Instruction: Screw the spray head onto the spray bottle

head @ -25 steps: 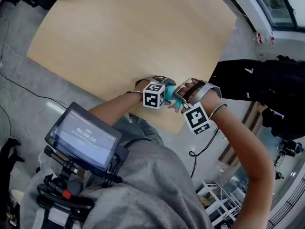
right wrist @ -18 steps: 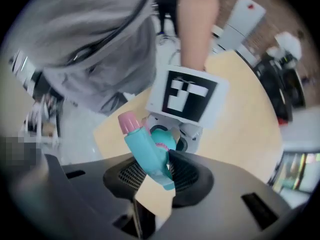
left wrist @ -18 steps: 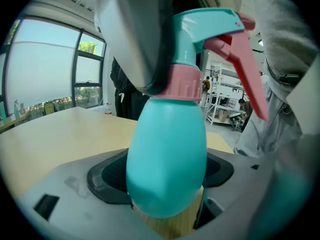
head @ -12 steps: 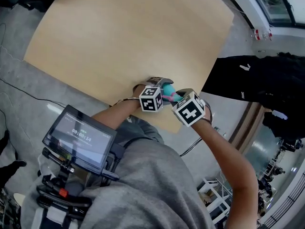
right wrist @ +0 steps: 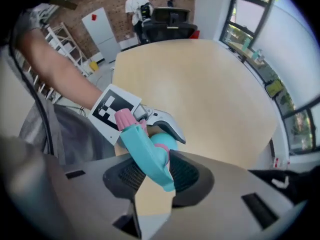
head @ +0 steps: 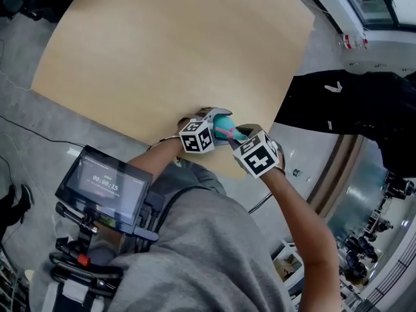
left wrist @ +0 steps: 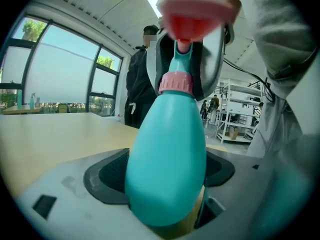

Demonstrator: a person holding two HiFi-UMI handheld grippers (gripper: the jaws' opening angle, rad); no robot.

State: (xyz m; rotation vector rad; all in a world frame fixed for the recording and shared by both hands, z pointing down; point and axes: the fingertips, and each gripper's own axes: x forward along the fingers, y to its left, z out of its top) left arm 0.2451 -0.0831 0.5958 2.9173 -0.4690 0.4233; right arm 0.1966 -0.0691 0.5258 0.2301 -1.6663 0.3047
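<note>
The left gripper (left wrist: 166, 178) grasps the teal spray bottle (left wrist: 167, 134) by its broad body, one ribbed pad (left wrist: 111, 171) on each side of it. Its jaws have just opened a little further with the bottle still between them. The bottle narrows away from the camera to a pink collar (left wrist: 175, 83), where the spray head sits on its neck.

The right gripper (right wrist: 154, 176) is clenched on that teal spray head (right wrist: 146, 153), its jaws closing on the head's two sides. The head's pink nozzle (right wrist: 123, 118) points away from the right gripper toward the left gripper's marker cube (right wrist: 111, 110).

From the head view, both grippers meet tip to tip just over the near edge of the light wooden table (head: 162, 57), with the bottle between them.

Beyond the table stands a person in dark clothes (left wrist: 141, 86). Large windows (left wrist: 55, 69) lie to one side of them and white shelving (left wrist: 239, 118) to the other.
</note>
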